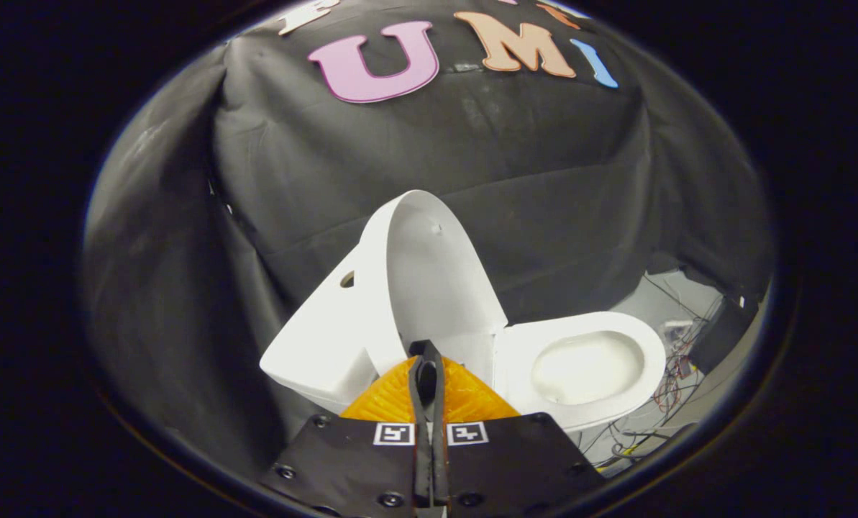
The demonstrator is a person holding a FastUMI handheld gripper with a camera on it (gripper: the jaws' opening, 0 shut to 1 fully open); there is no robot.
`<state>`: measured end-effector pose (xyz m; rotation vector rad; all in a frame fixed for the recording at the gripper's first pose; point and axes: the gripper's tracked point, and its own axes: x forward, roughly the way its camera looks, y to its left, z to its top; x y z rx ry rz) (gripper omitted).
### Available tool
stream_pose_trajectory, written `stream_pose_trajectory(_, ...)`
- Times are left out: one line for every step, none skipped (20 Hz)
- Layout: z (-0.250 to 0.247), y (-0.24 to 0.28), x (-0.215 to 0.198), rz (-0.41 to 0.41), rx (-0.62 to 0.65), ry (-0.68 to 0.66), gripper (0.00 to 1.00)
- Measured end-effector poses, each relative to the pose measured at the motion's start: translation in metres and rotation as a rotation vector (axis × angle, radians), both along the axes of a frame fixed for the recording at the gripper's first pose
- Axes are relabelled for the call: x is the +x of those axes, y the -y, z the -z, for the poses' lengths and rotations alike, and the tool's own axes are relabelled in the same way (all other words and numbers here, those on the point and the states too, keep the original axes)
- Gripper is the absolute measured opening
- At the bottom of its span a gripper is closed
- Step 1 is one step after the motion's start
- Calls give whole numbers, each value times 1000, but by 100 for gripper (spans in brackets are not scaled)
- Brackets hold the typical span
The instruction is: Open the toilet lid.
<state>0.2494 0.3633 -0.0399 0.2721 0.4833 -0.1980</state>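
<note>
A white toilet stands just beyond my fingers, seen tilted. Its lid (429,273) stands upright, leaning back against the tank (321,338). To the right of the lid the seat and bowl (587,367) lie uncovered. My gripper (426,356) is shut, its fingers pressed together with nothing between them. Their tips sit just in front of the lid's lower edge, near the hinge; I cannot tell whether they touch it.
Black cloth walls the booth behind and to the left of the toilet. Loose wires (669,381) and a dark box (720,334) lie on the pale floor (659,298) to the right of the bowl.
</note>
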Motion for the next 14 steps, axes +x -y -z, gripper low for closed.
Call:
stream_pose_trajectory(-1, 0, 0, -3, -10, 1, 2)
stream_pose_trajectory(-2, 0, 0, 1, -19, 1, 2)
stream_pose_trajectory(-1, -1, -1, 10, -23, 1, 3)
stream_pose_trajectory(-1, -2, 0, 29, -21, 6, 2)
stream_pose_trajectory(-1, -1, -3, 32, -24, 8, 7)
stream_pose_trajectory(2, -4, -3, 35, -17, 17, 11)
stream_pose_trajectory(0, -11, 2, 27, -2, 30, 16)
stream_pose_trajectory(-2, -14, 2, 28, 3, 43, 20)
stream_pose_trajectory(-2, -21, 4, 18, 17, 52, 31)
stream_pose_trajectory(-6, -28, 5, -1, 27, 68, 41)
stream_pose_trajectory(-8, -29, 8, -16, 19, 76, 52)
stream_pose_trajectory(-12, -29, 10, -23, 5, 81, 63)
stream_pose_trajectory(-15, -31, 8, -35, -4, 89, 73)
stream_pose_trajectory(-16, -34, 7, -47, -6, 98, 84)
